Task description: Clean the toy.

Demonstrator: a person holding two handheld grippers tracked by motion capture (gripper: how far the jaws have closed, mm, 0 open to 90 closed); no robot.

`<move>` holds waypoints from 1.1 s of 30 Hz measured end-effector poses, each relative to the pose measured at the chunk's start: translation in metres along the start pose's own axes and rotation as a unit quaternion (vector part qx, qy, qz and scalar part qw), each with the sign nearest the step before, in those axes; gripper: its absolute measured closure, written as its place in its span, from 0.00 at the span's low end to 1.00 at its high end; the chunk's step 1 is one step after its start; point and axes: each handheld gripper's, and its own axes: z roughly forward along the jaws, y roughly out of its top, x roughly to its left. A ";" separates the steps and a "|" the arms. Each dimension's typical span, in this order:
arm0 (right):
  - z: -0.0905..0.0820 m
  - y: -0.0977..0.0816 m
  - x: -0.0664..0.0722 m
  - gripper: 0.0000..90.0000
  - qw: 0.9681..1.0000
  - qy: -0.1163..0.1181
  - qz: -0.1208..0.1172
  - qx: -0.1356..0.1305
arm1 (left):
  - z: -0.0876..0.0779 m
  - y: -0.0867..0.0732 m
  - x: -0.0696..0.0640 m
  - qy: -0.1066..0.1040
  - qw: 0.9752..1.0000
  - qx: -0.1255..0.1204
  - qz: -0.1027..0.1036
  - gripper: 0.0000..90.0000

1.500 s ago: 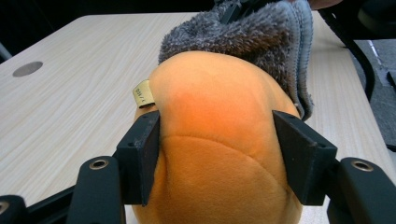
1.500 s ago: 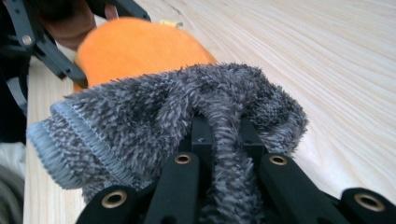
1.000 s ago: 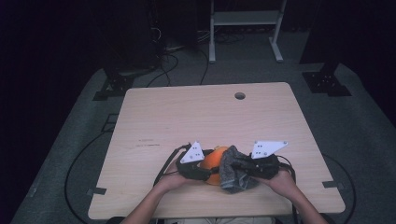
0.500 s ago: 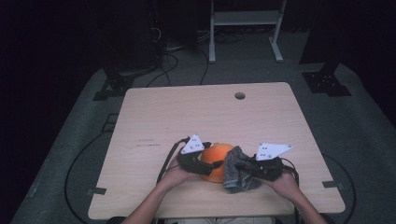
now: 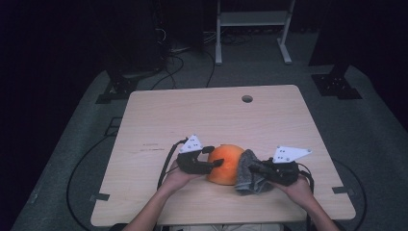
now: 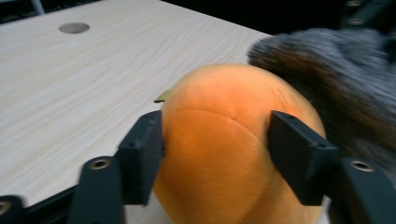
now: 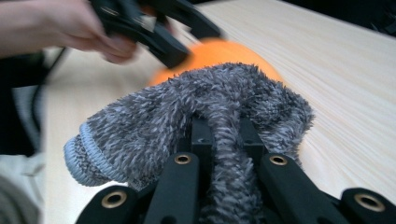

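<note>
the orange plush ball [image 5: 225, 164] is sitting near your edge of the pale wood table [image 5: 211, 115]. your left gripper [image 5: 217, 156], jaws just closing, is clasping it; your right gripper [image 5: 253, 169] is pinching the grey cloth [image 5: 248, 172] against it. dark carpet [image 5: 72, 144] is lying around.

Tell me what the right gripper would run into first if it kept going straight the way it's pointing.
Probably the orange ball. The right gripper is shut on the grey cloth, and the ball sits right behind that cloth; depth is hard to judge.

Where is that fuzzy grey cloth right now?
The grey cloth sits near the table's front edge, pinched in the right tongs and draped against the orange ball.
</note>
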 end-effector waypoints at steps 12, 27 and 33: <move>0.010 -0.005 -0.007 0.90 0.999 -0.022 -0.004 0.035 | 0.001 -0.010 0.012 -0.072 0.995 0.017 -0.064 0.27; 0.005 -0.012 -0.027 0.90 0.998 -0.055 0.020 0.039 | 0.002 -0.005 -0.003 -0.042 0.999 0.008 0.027 0.31; -0.004 -0.001 -0.013 0.90 0.999 -0.037 0.000 0.008 | 0.003 -0.003 -0.003 -0.046 0.999 0.014 0.010 0.45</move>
